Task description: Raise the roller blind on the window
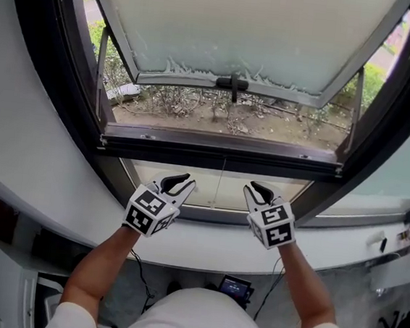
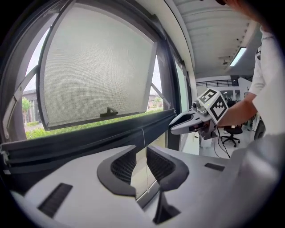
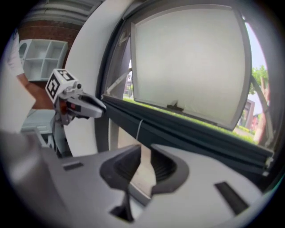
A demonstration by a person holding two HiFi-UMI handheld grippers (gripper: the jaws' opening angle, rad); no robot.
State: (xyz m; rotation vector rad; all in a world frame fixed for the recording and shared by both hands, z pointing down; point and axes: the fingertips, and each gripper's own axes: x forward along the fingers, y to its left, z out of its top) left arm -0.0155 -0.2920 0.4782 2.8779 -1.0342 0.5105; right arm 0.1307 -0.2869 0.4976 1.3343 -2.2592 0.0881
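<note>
A dark bar of the blind [image 1: 220, 156] runs level across the window, and a thin cord [image 1: 221, 183] hangs from its middle over a pale lower pane. My left gripper [image 1: 177, 186] is held left of the cord and my right gripper [image 1: 258, 194] right of it, both just below the bar. Both are open with nothing between their jaws. In the left gripper view the cord [image 2: 144, 147] shows through the gap, beyond the left gripper [image 2: 141, 165], with the right gripper [image 2: 180, 126] farther off. The right gripper view shows the bar [image 3: 187, 133] and the left gripper [image 3: 95, 106].
Above the bar, a frosted sash [image 1: 241, 32] with a black handle [image 1: 233, 85] is tilted open outward over bare ground and shrubs. A white sill [image 1: 204, 243] curves under both grippers. A small screen device [image 1: 235, 288] and cables lie on the floor below.
</note>
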